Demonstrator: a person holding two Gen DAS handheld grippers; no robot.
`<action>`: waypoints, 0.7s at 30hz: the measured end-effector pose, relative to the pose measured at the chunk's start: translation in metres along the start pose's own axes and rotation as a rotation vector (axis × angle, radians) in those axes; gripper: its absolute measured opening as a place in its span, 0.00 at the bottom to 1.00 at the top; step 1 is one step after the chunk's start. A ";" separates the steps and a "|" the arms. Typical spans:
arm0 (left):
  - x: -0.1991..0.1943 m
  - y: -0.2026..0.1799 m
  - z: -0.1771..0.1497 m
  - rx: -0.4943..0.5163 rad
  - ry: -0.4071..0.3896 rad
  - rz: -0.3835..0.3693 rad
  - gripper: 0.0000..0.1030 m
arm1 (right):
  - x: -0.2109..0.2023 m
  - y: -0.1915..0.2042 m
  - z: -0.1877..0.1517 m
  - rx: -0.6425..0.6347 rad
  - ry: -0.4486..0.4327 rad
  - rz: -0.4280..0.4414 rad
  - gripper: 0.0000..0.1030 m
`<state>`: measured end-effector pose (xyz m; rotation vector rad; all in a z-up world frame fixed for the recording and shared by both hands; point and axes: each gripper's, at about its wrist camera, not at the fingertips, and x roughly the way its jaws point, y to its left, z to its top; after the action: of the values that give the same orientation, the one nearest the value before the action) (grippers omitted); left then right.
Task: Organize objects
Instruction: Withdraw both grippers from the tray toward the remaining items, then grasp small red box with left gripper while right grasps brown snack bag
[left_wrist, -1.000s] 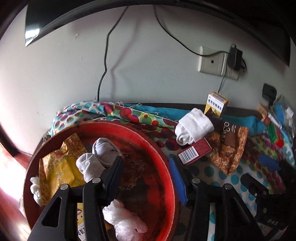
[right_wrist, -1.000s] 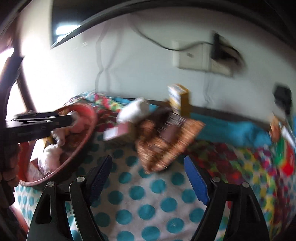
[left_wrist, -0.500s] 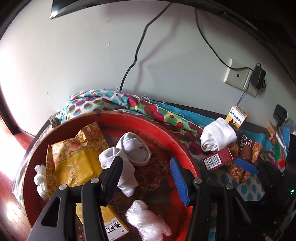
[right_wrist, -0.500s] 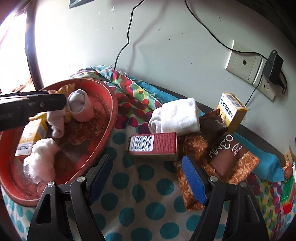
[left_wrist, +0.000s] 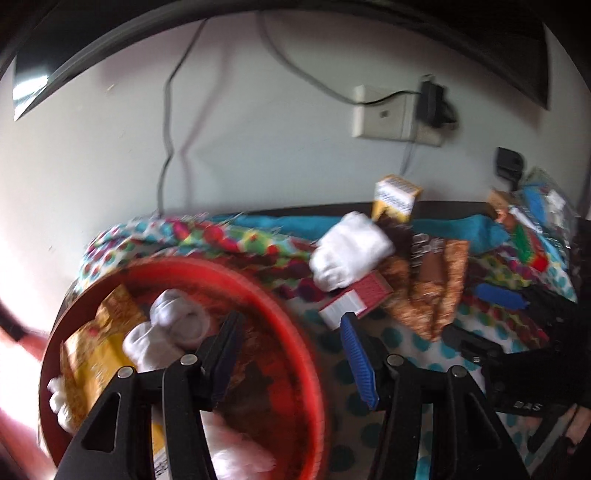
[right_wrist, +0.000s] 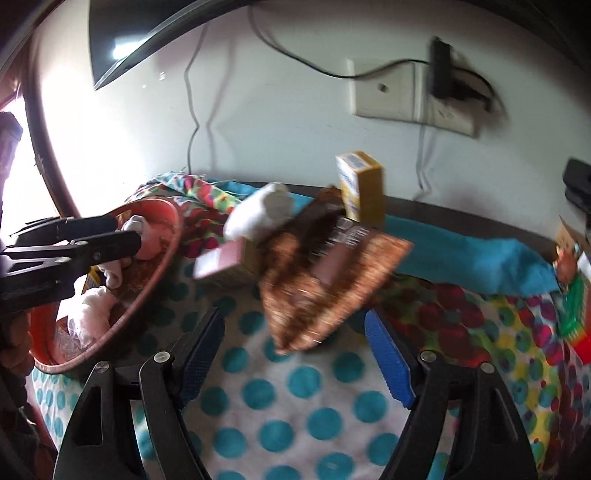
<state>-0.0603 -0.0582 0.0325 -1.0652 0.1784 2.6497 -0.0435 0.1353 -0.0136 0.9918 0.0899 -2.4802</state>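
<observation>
My left gripper (left_wrist: 290, 325) hangs over the right rim of the red bowl (left_wrist: 306, 354), its jaws opening with nothing between them. In the bowl lie a rolled white sock (left_wrist: 173, 328), a yellow packet (left_wrist: 92, 354) and crumpled white plastic (left_wrist: 236, 454). My right gripper (right_wrist: 293, 321) stands open and empty over the dotted cloth, just short of the brown snack packets (right_wrist: 325, 280). Beyond them lie a red box (right_wrist: 221, 258), a white rolled cloth (right_wrist: 258, 214) and an upright yellow box (right_wrist: 362, 188). Both views are blurred.
A wall socket with a black charger (left_wrist: 388, 118) and hanging cables sit behind the table. Colourful clutter (left_wrist: 535, 221) crowds the far right. The dotted cloth (right_wrist: 295, 406) covers the table. A hand (right_wrist: 14, 350) holds the left gripper at the picture's left edge.
The left view swung left over the bowl, then back right, and the left jaws have widened. The right view swung left towards the red box and back to the brown packets.
</observation>
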 end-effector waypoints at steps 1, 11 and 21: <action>0.002 -0.008 0.001 0.039 -0.003 -0.031 0.59 | 0.000 -0.006 -0.001 0.016 0.004 0.011 0.74; 0.048 -0.060 0.005 0.470 0.161 -0.063 0.59 | 0.005 -0.037 -0.011 0.128 -0.016 0.105 0.74; 0.099 -0.067 0.011 0.547 0.309 -0.033 0.59 | 0.014 -0.056 -0.019 0.245 0.001 0.188 0.74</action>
<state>-0.1157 0.0286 -0.0285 -1.2420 0.8781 2.1845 -0.0652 0.1838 -0.0430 1.0472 -0.3005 -2.3546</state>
